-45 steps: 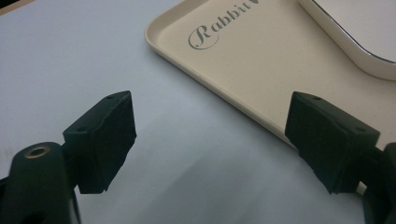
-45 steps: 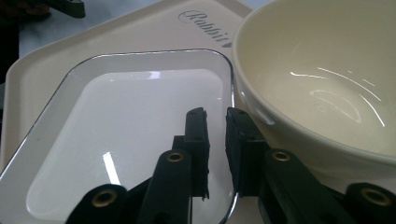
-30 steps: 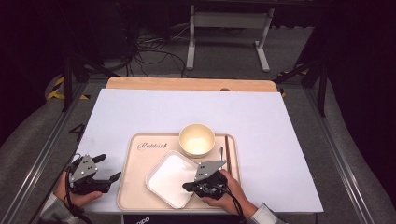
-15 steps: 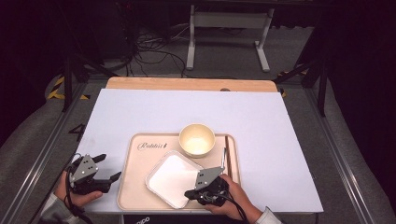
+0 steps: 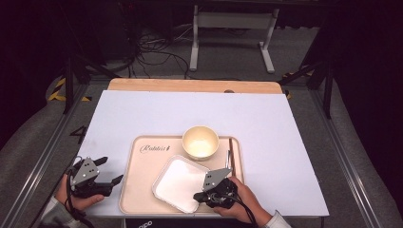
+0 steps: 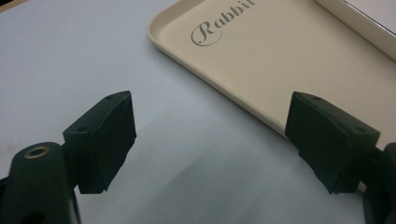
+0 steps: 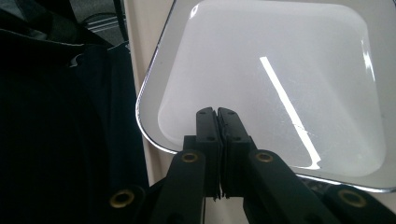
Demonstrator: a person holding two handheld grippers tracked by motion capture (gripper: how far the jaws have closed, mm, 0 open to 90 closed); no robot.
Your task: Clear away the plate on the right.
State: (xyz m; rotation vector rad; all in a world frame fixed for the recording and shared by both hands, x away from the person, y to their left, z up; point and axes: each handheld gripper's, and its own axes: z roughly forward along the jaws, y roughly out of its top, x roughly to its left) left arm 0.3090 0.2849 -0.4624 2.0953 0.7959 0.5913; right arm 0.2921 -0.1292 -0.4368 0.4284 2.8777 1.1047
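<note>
Your table (image 5: 266, 123) carries a wide pale sheet that covers nearly all of its top, with a strip of bare wood showing along the far edge. On the near middle of that sheet sits the beige tray (image 5: 142, 190), its near edge close to your side of the table and the script lettering on its far left part. Inside the tray, the white square plate (image 5: 178, 183) lies turned cornerwise in the near half, and the round cream bowl (image 5: 200, 141) stands just beyond the plate's far corner, in the tray's far half. A thin dark utensil (image 5: 231, 154) lies along the tray's right rim beside the bowl; you cannot tell from here what kind it is. Your right claw (image 5: 198, 197) is over the near right edge of the plate, and in the right gripper view its jaws are pressed together above the plate's rim (image 7: 149, 135), tips reaching over the plate's white inside; whether they pinch the rim or merely hover over it cannot be told. Your left claw (image 5: 110, 171) rests off the tray on the sheet just beside its left rim, and in the left gripper view its jaws stand wide apart with nothing between them, the tray's corner (image 6: 261, 70) ahead of them.
</note>
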